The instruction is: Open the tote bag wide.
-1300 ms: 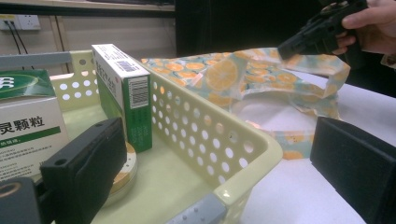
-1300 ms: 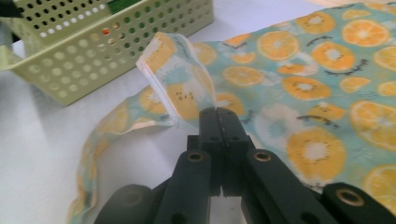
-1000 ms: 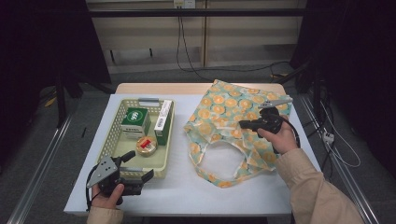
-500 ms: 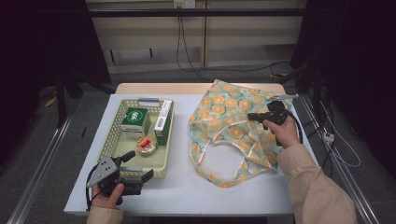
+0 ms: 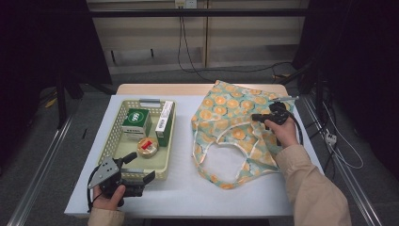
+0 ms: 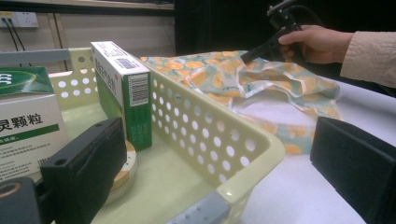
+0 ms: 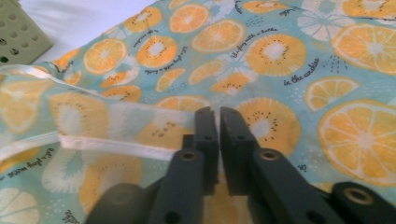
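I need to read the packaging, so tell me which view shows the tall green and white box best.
The left gripper view: the tall green and white box stands close, barcode and print facing the camera. The high view shows its top small in the basket. The right gripper view shows the orange-print bag.

White table (image 5: 188,188), pale green perforated basket (image 5: 109,141) at left, orange-print fabric bag (image 5: 226,117) spread flat at right

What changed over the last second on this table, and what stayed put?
The right hand-held gripper, jaws pinched on the orange-slice patterned fabric bag, moved toward the table's far side, lifting and bunching the bag's upper layer; the bag's left edge drew inward. The left hand-held gripper, open, stayed at the near corner of the pale green perforated plastic basket, whose contents did not move.
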The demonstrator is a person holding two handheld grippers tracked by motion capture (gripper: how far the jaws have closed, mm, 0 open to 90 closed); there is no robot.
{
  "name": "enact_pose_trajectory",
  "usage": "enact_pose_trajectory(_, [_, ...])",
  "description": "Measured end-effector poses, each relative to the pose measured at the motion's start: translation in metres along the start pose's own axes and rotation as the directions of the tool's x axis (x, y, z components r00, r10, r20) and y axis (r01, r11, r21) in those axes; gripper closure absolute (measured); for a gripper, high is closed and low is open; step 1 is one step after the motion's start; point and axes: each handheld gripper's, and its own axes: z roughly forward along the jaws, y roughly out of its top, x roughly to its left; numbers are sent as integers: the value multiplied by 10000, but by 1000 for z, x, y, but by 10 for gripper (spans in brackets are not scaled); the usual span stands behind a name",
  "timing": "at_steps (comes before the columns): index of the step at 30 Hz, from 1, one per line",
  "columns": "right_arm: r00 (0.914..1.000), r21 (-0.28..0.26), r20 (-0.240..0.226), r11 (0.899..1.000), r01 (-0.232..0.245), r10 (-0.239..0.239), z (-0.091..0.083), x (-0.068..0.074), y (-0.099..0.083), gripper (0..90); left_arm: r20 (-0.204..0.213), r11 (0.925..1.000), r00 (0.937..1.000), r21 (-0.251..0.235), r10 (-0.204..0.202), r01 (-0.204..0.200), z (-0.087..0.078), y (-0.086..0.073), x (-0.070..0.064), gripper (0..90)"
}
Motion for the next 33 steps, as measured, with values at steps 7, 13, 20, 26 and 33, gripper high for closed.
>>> enact_pose_trajectory(7, [9981,-238,-172,9980,586,-590,-9,15,4,608,3,10000,10000,36,-18,18,0,0,0,35])
enact_pose_trajectory(13, [9929,-398,-417,9932,1099,-1115,-24,37,8,433,-21,10000,10000,-58,-53,53,-1,0,-1,35])
enact_pose_trajectory(20, [9843,-279,-546,9856,1666,-1679,-39,61,3,282,-5,10000,10000,-67,4,-4,0,1,-2,35])
enact_pose_trajectory(26, [9714,-335,-870,9752,2187,-2208,-46,79,-2,294,11,9999,10000,-99,14,-14,0,1,-1,35])
enact_pose_trajectory(33, [9576,-152,-1271,9658,2589,-2587,-43,98,-10,313,44,9999,10000,-83,-57,57,0,1,-1,35])
